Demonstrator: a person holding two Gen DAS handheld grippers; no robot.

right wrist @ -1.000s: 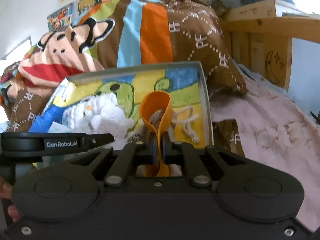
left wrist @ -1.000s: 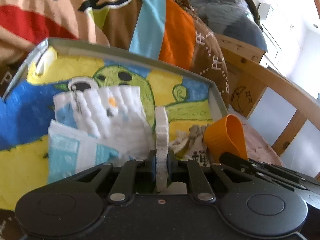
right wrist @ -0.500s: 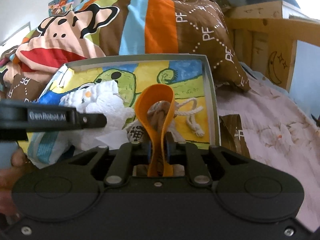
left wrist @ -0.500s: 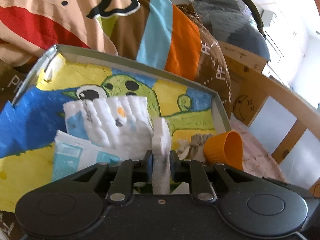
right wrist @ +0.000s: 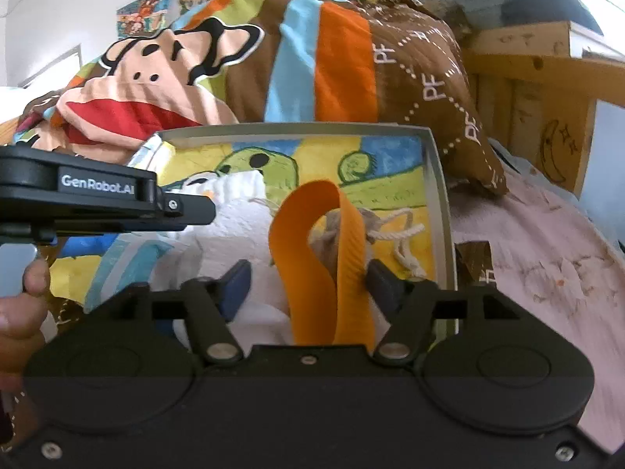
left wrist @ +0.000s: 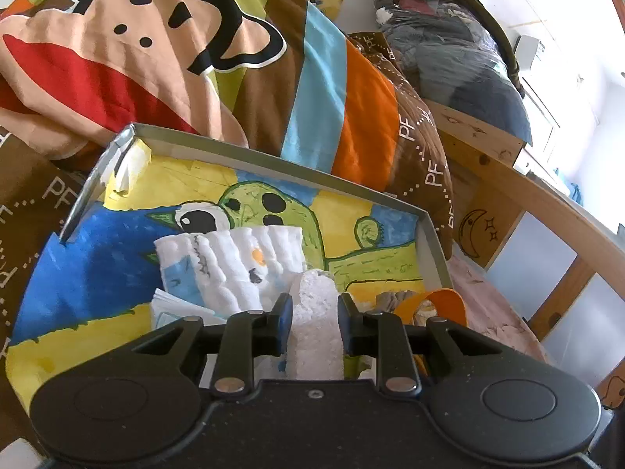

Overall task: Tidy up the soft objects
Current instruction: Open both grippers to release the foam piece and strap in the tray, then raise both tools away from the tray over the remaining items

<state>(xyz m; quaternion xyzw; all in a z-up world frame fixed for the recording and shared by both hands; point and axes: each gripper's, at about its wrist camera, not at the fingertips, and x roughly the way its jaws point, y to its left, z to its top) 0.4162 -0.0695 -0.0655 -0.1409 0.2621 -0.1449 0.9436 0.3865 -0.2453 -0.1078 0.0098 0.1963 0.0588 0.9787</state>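
Both grippers parted over tray [left wrist: 431, 230]: left gripper [left wrist: 310, 314] loosely flanking light crumbly foam [left wrist: 314, 312], right gripper [right wrist: 304, 279] wide around floppy orange band [right wrist: 351, 230]; best pinched mid-body, gently.

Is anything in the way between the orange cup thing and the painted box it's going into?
Nothing visible blocks it. The orange cup already hangs over the box, between the wide-open fingers of the right gripper. Under and behind it lie a knotted rope toy and white fluffy cloth, so it would land on those.
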